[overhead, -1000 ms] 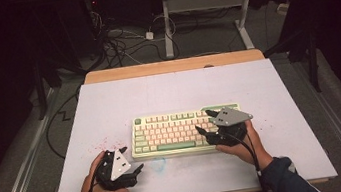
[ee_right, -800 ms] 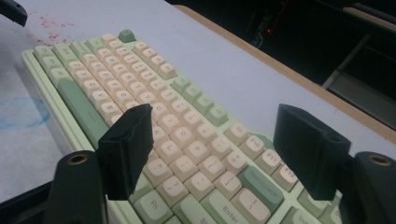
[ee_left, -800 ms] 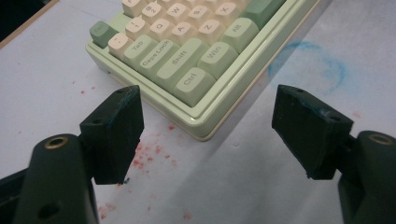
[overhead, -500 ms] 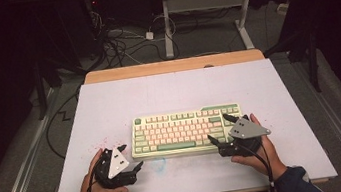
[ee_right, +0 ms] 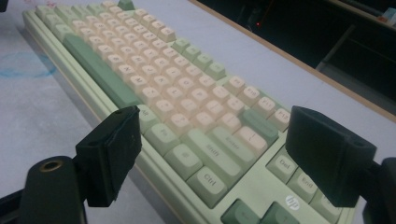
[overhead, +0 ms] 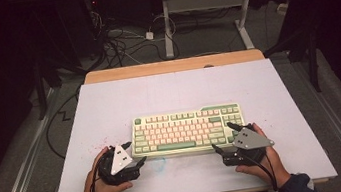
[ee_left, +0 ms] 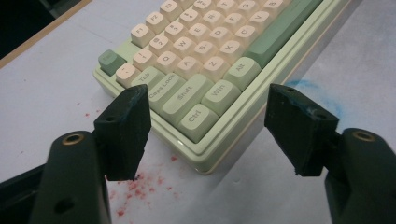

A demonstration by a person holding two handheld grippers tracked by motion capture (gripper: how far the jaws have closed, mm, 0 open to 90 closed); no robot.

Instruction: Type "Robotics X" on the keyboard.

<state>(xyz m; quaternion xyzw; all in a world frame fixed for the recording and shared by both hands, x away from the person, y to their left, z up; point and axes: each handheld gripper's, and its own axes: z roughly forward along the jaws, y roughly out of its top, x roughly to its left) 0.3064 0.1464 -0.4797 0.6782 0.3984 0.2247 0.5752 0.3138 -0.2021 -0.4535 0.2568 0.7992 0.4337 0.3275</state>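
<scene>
While one keyboard [overhead: 187,130] lies on the table [overhead: 168,94], two grippers sit at its ends: left gripper [overhead: 134,154] closing slightly, right gripper [overhead: 225,137] open, both empty. Close views show key letters.

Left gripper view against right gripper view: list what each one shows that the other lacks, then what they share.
Left gripper view: the keyboard's near left corner between open jaws, with the Ctrl, Shift and Caps Lock keys, and red specks on the white table.

Right gripper view: the keyboard's other end, with an hp logo, the Del and End keys, a right-hand Ctrl key, and the dark room beyond the table's wooden edge.

Both: the long green space bar, cream and green keys, a blue smudge and two black jaws standing apart.
</scene>
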